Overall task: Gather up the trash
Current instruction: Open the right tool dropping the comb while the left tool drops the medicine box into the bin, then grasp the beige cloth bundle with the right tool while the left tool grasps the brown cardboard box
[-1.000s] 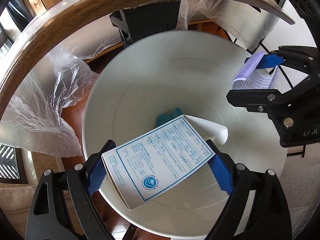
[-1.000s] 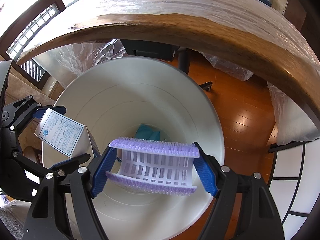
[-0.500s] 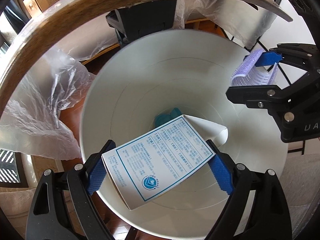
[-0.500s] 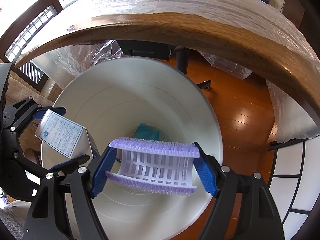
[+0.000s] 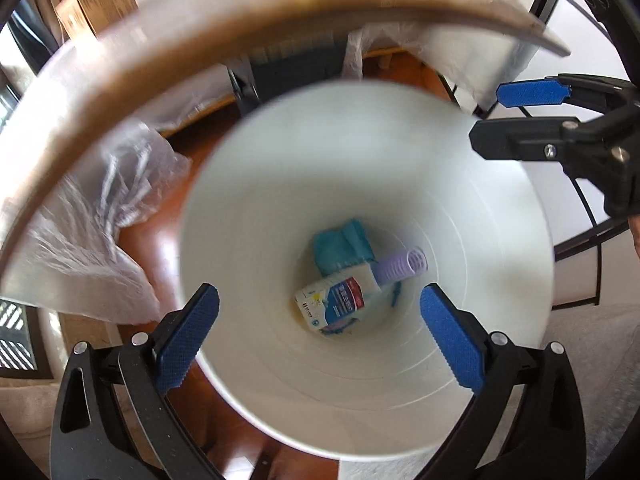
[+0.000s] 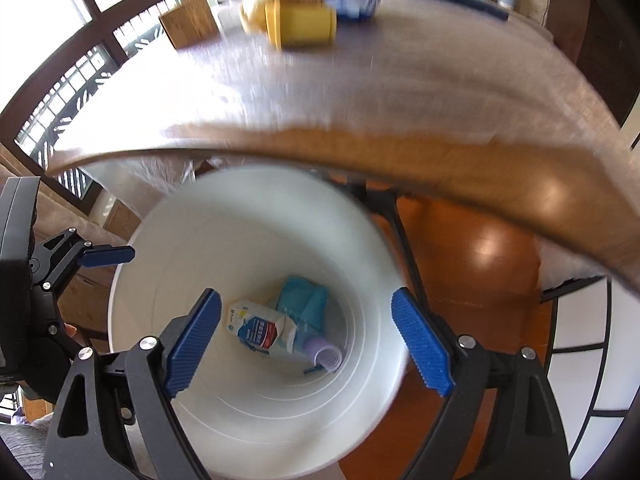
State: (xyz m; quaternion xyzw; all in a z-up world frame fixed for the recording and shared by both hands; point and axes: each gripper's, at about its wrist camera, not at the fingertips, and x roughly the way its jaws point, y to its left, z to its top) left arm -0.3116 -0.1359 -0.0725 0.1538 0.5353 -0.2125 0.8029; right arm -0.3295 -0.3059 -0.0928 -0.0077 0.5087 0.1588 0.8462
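While poised above the white bin (image 5: 280, 380) in the left wrist view, left claw (image 5: 320, 334) spread wide and empty, blue pads (image 5: 188, 340) flanking the bin's mouth. Down on the bin floor: a crumpled white carton (image 5: 336, 304) printed in blue and red, writing too small to read, lying against a teal wrapper (image 5: 340, 246) and a lilac ribbed roller (image 5: 402, 266). Right claw (image 5: 524, 114) seen at the upper right, also parted and holding nothing. Beyond the rim, clear plastic sheeting (image 5: 100, 200) on the wood floor, and the curved table (image 5: 160, 52) edge overhead, blurred.

From the right wrist view, right claw (image 6: 306, 340) released, pads (image 6: 422, 346) well apart over the same bin (image 6: 260, 420). Carton (image 6: 260, 330), teal wrapper (image 6: 304, 300) and lilac roller (image 6: 326, 354) clustered touching at the bottom, smooth bare wall all around them. Left claw (image 6: 100, 272) at the left edge over the rim. Table (image 6: 360, 100) above, carrying a yellow cup (image 6: 300, 24) on its side, blurred.
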